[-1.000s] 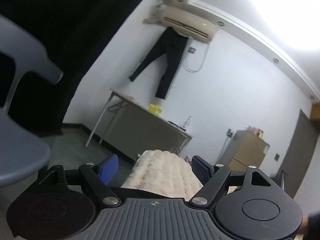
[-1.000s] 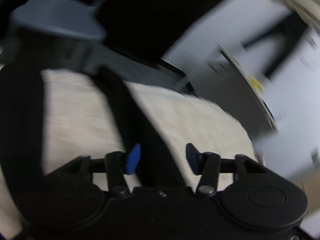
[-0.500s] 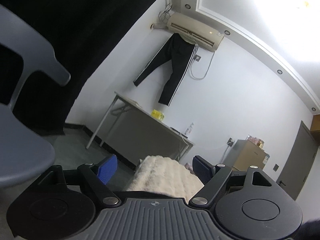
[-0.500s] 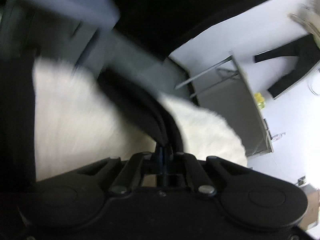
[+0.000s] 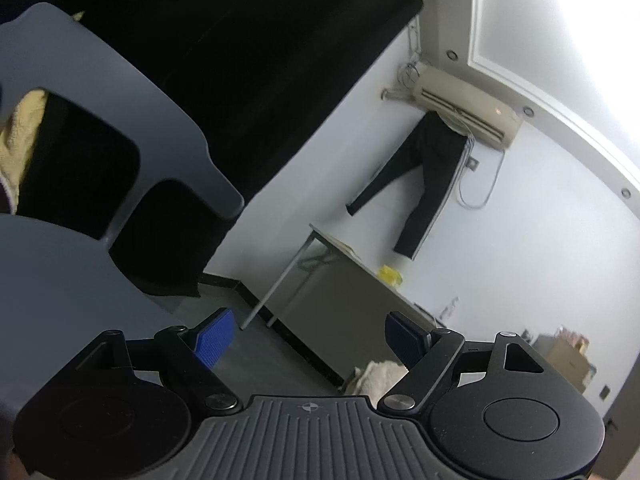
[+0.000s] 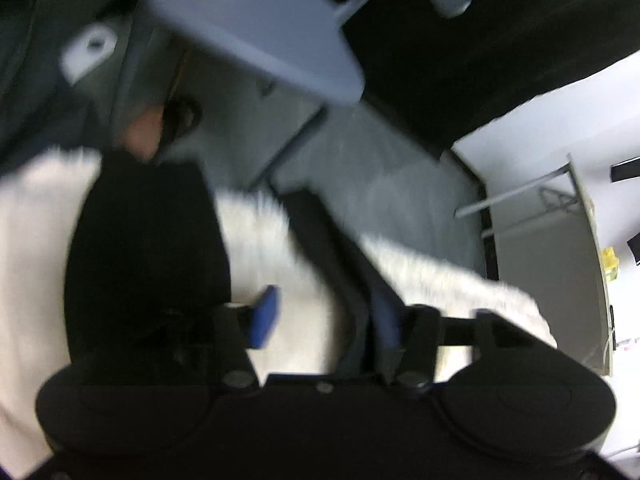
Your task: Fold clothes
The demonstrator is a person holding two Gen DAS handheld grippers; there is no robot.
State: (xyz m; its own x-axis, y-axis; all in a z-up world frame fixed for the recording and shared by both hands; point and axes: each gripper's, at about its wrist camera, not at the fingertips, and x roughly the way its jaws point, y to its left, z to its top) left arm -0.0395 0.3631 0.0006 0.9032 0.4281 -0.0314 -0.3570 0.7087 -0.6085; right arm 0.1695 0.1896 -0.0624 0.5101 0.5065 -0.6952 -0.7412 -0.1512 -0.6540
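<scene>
The left gripper's [image 5: 308,338] view has swung aside since a second ago: the white fluffy blanket [image 5: 378,376] that filled the space between its fingers then now shows only as a small patch low down beside the right-hand blue pad, and the grey chair [image 5: 132,120] takes up far more of the left side. The right gripper [image 6: 324,316], which half a second ago was clamped shut on a dark strip of the garment, now has its pads apart.

The left gripper is open and empty, its two blue pads [image 5: 214,338] spread wide, with only floor and the far wall between them. On that wall a pair of black trousers [image 5: 424,176] hangs beneath an air conditioner [image 5: 464,110], above a folding table [image 5: 348,280] with something yellow on it.

The right gripper's jaws are opening. A narrow dark strip of clothing [image 6: 344,264] runs across the white blanket [image 6: 276,240] and passes between the pads, close against the right-hand one; the picture is too blurred to tell whether that pad touches it. A broader black piece of clothing [image 6: 148,248] lies on the blanket to the left of the gripper. The chair's seat [image 6: 256,28] shows above, and a blurred hand [image 6: 140,136] sits at the blanket's far edge.
</scene>
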